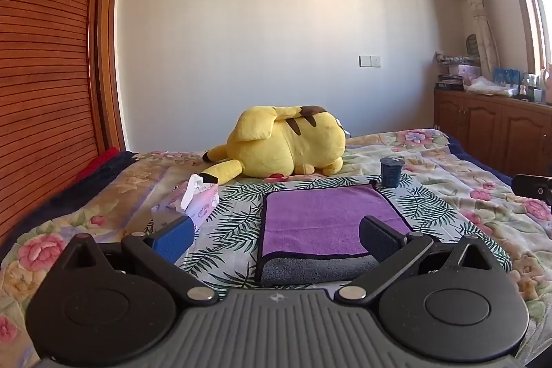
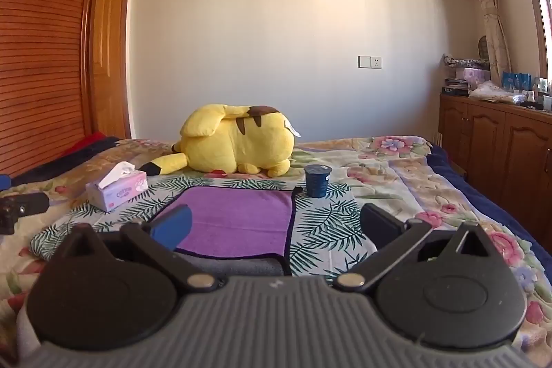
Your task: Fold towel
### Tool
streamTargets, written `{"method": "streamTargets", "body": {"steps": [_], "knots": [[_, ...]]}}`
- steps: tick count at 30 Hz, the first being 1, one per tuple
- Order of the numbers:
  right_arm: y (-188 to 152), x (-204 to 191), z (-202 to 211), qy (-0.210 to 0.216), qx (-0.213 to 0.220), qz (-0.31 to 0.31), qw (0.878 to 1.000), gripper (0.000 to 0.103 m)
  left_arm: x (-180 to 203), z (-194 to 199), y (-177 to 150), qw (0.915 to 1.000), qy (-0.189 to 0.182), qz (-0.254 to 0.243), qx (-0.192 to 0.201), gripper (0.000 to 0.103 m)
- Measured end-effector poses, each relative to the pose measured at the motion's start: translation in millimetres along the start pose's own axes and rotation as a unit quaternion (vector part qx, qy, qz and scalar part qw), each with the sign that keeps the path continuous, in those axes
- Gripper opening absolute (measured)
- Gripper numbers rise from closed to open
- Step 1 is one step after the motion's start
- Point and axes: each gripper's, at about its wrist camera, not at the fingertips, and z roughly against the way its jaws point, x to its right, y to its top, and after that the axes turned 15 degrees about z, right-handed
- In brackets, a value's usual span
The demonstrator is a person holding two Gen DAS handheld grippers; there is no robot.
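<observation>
1. Because the towel (image 1: 327, 219) is soft and light, we judge it will drape and slump when lifted, so we would pinch it at the two near corners, along the dark trim.
2. We see a purple face with a grey underside turned up along the near edge, and a dark border all round; it looks partly folded already.
3. It lies flat on a leaf-patterned cloth (image 1: 234, 230) on the bed (image 1: 483, 168), between a tissue box (image 1: 201, 204) on the left and a dark cup (image 1: 390, 173) at its far right corner.
4. Our left tongs (image 1: 276, 238) are spread wide and hold nothing, low before the towel's near left part.
5. Our right tongs (image 2: 276, 225) are likewise released and empty, over its near right corner.
</observation>
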Motion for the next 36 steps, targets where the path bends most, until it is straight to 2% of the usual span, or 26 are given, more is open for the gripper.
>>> {"method": "streamTargets", "body": {"steps": [36], "knots": [[2.3,-1.6,0.5,0.001,-0.002,-0.001,1.000,0.103,-0.2,0.8,0.4,1.0000,-0.001,0.008,0.000,0.087]]}}
